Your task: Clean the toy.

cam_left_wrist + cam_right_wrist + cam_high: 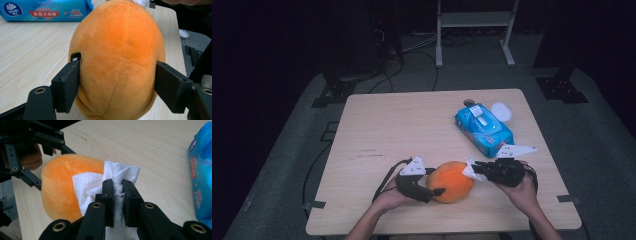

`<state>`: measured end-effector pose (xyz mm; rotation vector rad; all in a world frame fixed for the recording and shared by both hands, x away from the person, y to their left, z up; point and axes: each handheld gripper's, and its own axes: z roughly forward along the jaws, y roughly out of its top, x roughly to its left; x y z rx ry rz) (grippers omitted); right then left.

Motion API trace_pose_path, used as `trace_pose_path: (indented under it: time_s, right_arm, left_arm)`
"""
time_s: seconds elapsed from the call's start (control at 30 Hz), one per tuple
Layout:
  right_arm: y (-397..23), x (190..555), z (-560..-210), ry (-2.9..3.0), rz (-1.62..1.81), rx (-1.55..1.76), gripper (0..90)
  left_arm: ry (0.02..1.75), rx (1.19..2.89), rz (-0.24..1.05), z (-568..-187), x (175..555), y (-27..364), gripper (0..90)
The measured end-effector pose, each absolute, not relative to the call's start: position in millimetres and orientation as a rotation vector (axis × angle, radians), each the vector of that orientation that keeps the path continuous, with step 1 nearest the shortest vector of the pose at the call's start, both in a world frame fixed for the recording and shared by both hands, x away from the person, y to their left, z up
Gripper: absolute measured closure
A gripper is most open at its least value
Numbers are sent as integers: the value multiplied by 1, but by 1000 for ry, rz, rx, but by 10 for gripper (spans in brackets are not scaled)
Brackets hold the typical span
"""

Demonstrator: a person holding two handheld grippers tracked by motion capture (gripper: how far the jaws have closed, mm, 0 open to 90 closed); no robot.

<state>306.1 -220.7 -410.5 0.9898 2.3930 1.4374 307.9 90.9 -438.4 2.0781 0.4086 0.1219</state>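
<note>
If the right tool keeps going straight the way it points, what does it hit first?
Most likely the orange plush toy: the right tool points at it, and the white tissue it pinches already lies against the plush, so the tissue presses in first.

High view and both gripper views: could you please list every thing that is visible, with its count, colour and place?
plush toy: 1, orange, near edge of the table, between both grippers
wet-wipe pack: 1, blue, far right part of the table
white wipe: 1, white, lying against the plush toy
round lid: 1, white, behind the pack
table: 1, light wood
metal frame: 1, pale, on the floor beyond the table
left hand-held gripper: 1, black, jaws around the plush toy
right hand-held gripper: 1, black, clamped on the white wipe
</note>
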Motion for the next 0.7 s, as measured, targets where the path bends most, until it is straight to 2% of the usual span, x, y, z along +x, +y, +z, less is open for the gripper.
trace_pose_path:
  time_s: [0.13,0.23,0.37,0.5,0.7]
  right_arm:
    - [-230,312,-421,2411,1426,1065,802]
    - [-230,310,-415,2387,1450,1056,803]
    - [-214,301,-397,2378,1502,944,802]
    - [-206,303,-404,2405,1477,945,803]
    - [-184,290,-393,2409,1453,811,804]
  left_arm:
    - [426,2071,114,-438,309,91,257]
    - [431,2074,122,-436,308,89,256]
    - [412,2081,150,-434,305,82,257]
    - [422,2078,150,-432,304,81,257]
    - [383,2095,199,-428,298,70,257]
